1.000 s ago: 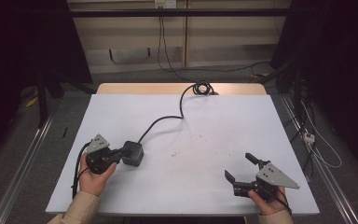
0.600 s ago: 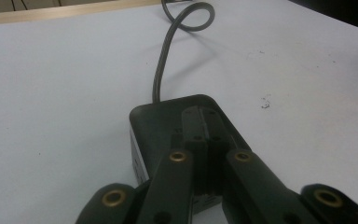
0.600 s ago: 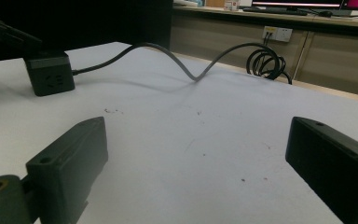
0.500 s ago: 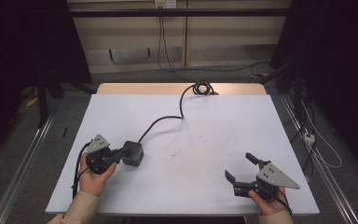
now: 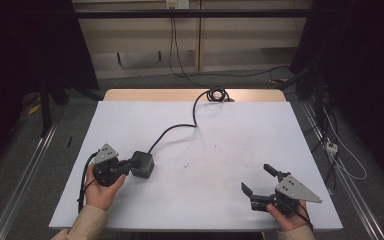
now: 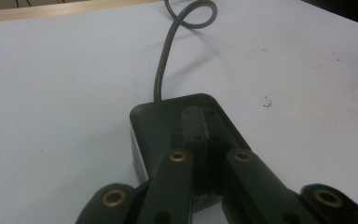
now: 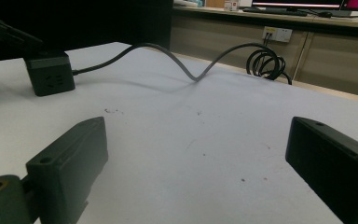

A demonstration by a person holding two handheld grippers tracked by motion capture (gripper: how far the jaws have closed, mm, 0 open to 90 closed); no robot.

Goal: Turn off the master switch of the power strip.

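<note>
- High view: I saw the left gripper (image 5: 124,166) at the table's (image 5: 220,130) left front, its tips resting on top of a black socket cube (image 5: 142,164). The cube's cable (image 5: 177,127) ran back to a coil (image 5: 218,94) at the far edge. The right gripper (image 5: 261,180) sat at the right front, well apart, jaws spread, holding nothing.
- Left gripper view: I saw the jaws pressed together, lying flat on the cube's (image 6: 168,121) top face, clamping nothing. The cable (image 6: 165,56) led away behind it.
- Right gripper view: I saw both jaws wide apart over bare table (image 7: 191,154); the cube (image 7: 50,72) stood far left, the cable (image 7: 186,65) arching to the coil (image 7: 265,60).
</note>
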